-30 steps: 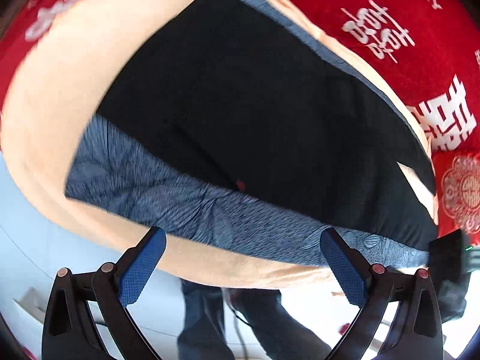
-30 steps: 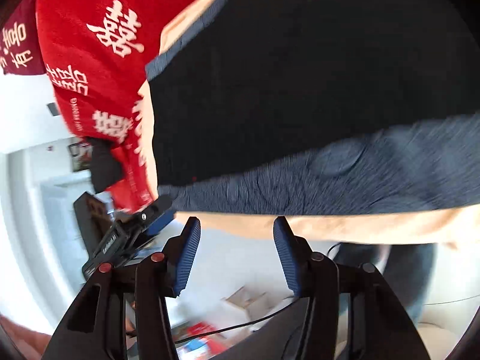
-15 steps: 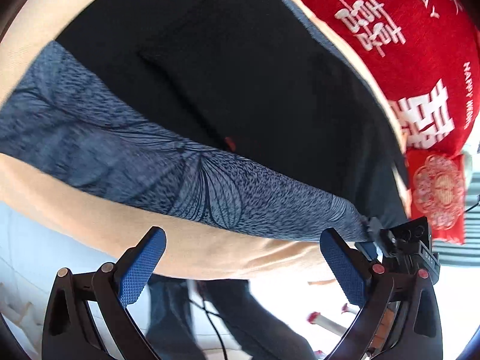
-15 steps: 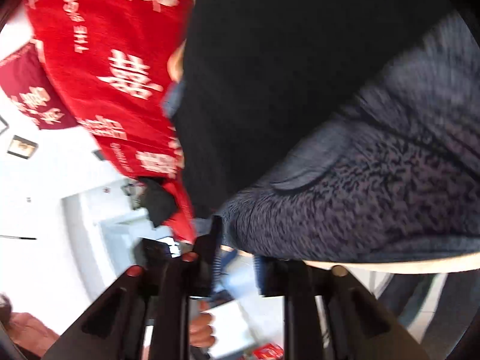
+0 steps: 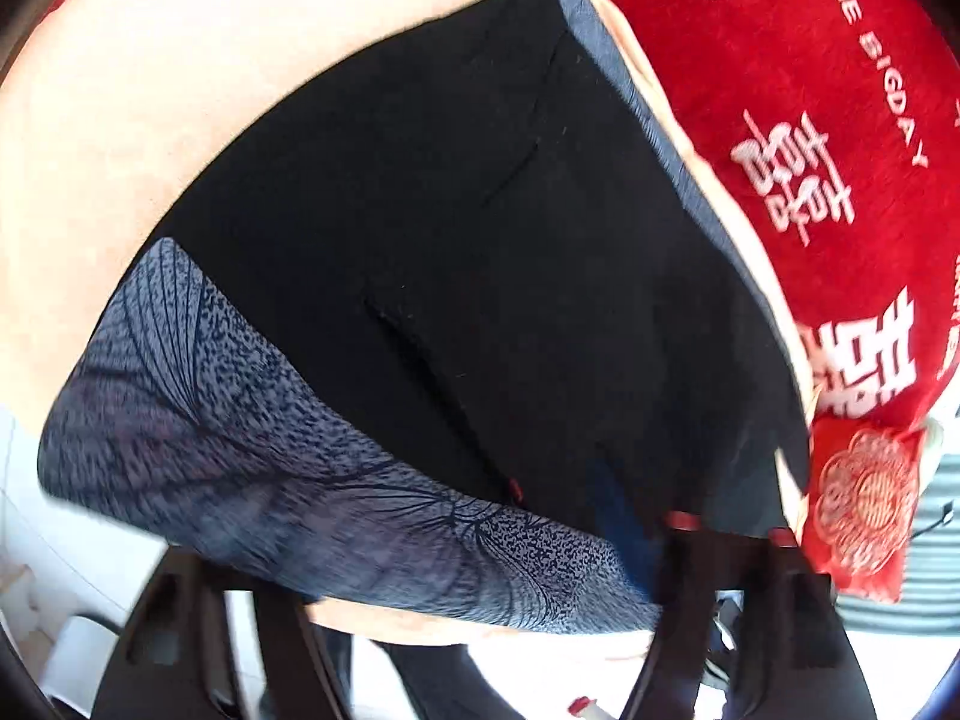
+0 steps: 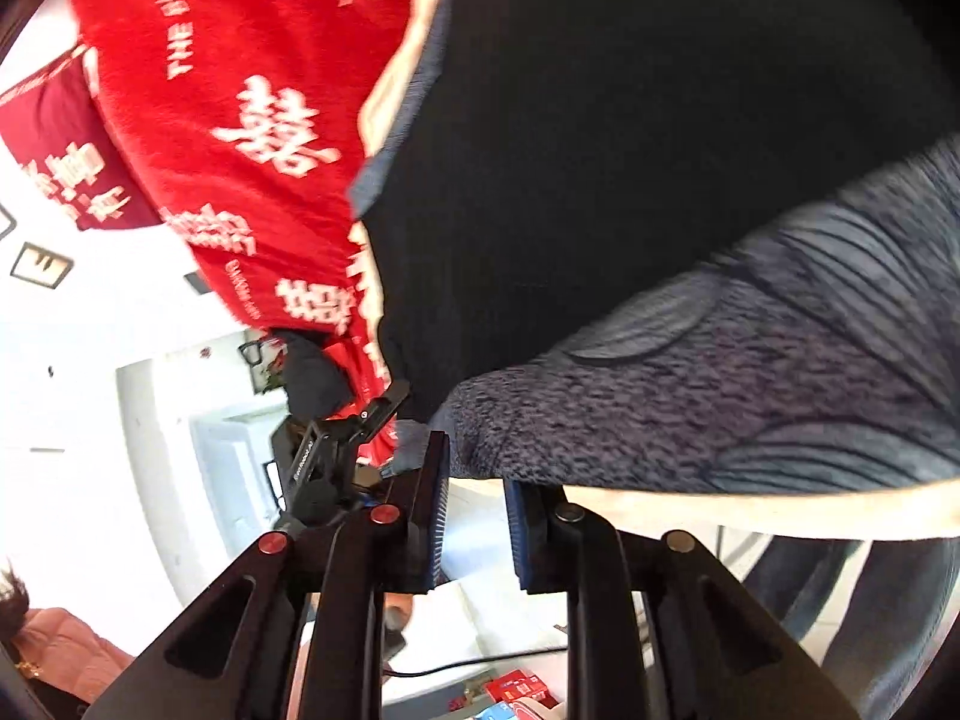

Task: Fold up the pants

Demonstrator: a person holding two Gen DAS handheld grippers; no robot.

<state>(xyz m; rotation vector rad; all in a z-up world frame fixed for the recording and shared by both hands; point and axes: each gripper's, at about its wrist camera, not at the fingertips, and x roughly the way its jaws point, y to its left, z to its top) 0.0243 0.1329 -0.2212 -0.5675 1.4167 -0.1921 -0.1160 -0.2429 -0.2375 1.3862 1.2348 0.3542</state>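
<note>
The black pants (image 5: pixel 480 276) lie on a peach sheet (image 5: pixel 180 120), over a blue-grey patterned cloth (image 5: pixel 252 468). In the left wrist view my left gripper (image 5: pixel 474 588) is blurred; its frame is low and the fingers seem to reach the near edge of the patterned cloth, so its state is unclear. In the right wrist view my right gripper (image 6: pixel 477 516) stands at the near corner of the patterned cloth (image 6: pixel 720 408) and black pants (image 6: pixel 660 150). Its blue pads (image 6: pixel 438 516) are close together with a narrow gap; no cloth is visibly between them.
A red blanket with white characters (image 5: pixel 810 120) lies beyond the pants, also in the right wrist view (image 6: pixel 240 120). A red envelope (image 5: pixel 864 504) sits at its edge. The other gripper's black frame (image 6: pixel 336 450) shows left of the right gripper. Floor lies below.
The left gripper has moved forward to the cloth's near edge and its view blurred. The right gripper narrowed from wide open to nearly shut at the cloth corner.
</note>
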